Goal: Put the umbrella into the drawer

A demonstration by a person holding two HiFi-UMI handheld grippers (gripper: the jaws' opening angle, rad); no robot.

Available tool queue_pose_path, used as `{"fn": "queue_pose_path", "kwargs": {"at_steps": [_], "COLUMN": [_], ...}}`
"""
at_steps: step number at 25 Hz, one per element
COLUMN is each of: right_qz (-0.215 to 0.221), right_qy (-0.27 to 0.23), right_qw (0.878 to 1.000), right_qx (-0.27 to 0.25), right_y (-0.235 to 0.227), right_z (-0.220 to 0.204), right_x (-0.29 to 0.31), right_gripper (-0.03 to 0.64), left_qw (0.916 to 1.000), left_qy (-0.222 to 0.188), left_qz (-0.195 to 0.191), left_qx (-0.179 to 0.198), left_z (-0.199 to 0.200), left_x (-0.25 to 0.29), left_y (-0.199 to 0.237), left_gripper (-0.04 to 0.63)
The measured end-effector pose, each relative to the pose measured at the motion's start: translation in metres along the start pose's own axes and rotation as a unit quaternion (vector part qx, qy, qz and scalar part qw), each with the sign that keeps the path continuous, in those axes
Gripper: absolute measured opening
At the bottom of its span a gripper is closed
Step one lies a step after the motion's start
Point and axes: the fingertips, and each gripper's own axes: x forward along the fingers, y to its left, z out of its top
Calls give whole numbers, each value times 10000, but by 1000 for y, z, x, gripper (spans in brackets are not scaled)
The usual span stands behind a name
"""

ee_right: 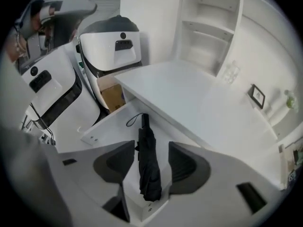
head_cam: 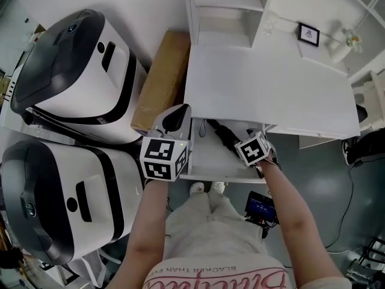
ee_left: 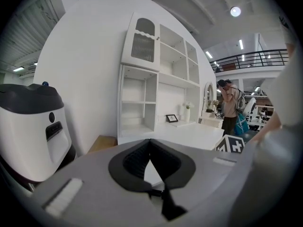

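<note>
A folded black umbrella [ee_right: 147,174] lies lengthwise in the open white drawer [ee_right: 106,126], its strap end toward the desk. In the head view the umbrella [head_cam: 220,133] lies in the drawer [head_cam: 207,162] under the desk's front edge. My right gripper [ee_right: 151,146] hangs above it, pointing steeply down. Its jaws are open and stand apart on either side of the umbrella without touching it. My left gripper [head_cam: 175,117] is at the drawer's left end, near the desk corner. In the left gripper view the left gripper [ee_left: 150,143] points nearly level, with its fingertips together and nothing between them.
Two large white and dark-grey machines [head_cam: 72,71] stand at the left, with a cardboard box [head_cam: 161,80] between them and the white desk [head_cam: 264,89]. Shelves [head_cam: 225,8] and a small picture frame [head_cam: 308,34] are at the desk's back. A person [ee_left: 230,105] stands far off.
</note>
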Motion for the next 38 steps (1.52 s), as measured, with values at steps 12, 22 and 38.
{"fn": "queue_pose_path", "kwargs": {"at_steps": [12, 22, 38], "right_qz": [-678, -1161, -1993], "right_qy": [-1156, -2348, -4615], "right_qw": [9907, 9646, 8644], "right_qx": [244, 294, -130], "right_y": [-35, -56, -60], "right_z": [68, 135, 236], "right_x": [-85, -162, -339], "right_gripper": [95, 9, 8], "left_qw": [9982, 9913, 9698], "left_qy": [-581, -1272, -2378], "left_qz": [-89, -197, -298], "left_qx": [70, 258, 460], "left_z": [55, 121, 228], "left_x": [-5, -7, -35], "left_y": [10, 16, 7], "left_gripper": [9, 9, 9]}}
